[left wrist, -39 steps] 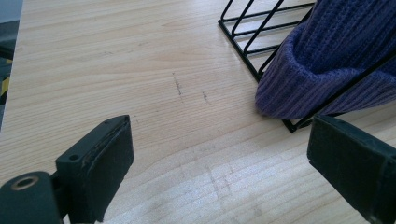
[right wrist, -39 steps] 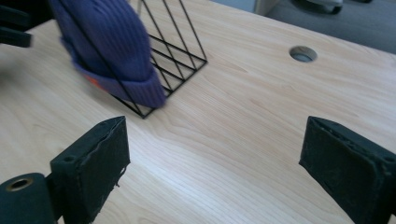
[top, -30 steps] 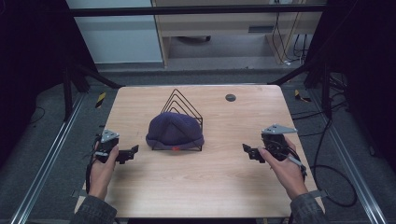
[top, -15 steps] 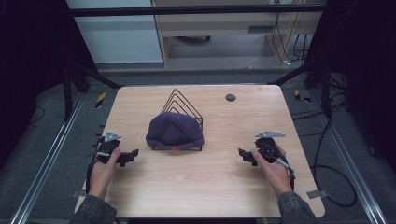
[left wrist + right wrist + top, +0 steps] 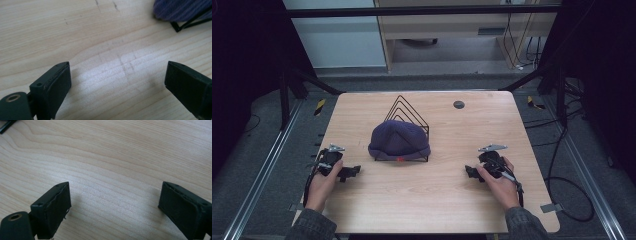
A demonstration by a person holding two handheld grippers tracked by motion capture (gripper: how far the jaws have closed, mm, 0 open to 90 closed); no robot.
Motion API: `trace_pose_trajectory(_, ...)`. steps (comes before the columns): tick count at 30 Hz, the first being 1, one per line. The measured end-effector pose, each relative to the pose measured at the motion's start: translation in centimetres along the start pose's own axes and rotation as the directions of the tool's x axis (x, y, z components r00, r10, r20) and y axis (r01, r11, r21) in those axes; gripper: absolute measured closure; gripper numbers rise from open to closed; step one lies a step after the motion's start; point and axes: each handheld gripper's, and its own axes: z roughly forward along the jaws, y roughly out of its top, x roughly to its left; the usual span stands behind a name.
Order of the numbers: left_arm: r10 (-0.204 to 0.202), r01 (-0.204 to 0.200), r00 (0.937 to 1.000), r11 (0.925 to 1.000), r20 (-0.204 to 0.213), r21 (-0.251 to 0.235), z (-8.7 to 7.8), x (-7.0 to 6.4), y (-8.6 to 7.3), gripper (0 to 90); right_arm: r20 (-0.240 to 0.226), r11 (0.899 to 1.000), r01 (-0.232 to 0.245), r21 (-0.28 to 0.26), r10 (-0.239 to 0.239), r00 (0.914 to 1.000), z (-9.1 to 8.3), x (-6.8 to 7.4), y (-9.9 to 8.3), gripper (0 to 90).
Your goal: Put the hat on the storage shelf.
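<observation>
On the counter (image 5: 432,200) your right claw (image 5: 470,172) has dropped lower and nearer you than a second ago; the left claw (image 5: 354,171) barely moved. Both gape empty, flanking the purple beanie (image 5: 399,140) on its wire rack (image 5: 409,112), still untouched.

Dark purple knit beanie (image 5: 399,139) draped over black wire rack (image 5: 408,112), mid-table.

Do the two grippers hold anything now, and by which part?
Nothing is held. The left gripper and the right gripper are both open over bare table, apart from the beanie.
</observation>
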Motion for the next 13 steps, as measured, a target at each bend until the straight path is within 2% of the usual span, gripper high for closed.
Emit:
trace_pose_trajectory(2,0.006,-0.005,0.9999,1.0000,-0.010,0.004,0.1,-0.1,-0.1,6.3,0.024,0.999,0.046,0.003,-0.046,0.9987,0.1,0.3,-0.2,9.5)
trace_pose_trajectory(7,0.023,-0.023,0.9995,0.9997,-0.023,0.005,0.1,-0.3,-0.2,5.8,0.033,0.996,0.046,-0.078,-0.044,0.9985,0.2,0.5,-1.2,8.5)
trace_pose_trajectory(13,0.036,-0.036,0.9991,0.9993,-0.024,0.010,0.1,-0.3,-0.3,4.9,0.031,0.996,0.040,-0.085,-0.037,0.9988,0.1,0.6,-1.4,8.5)
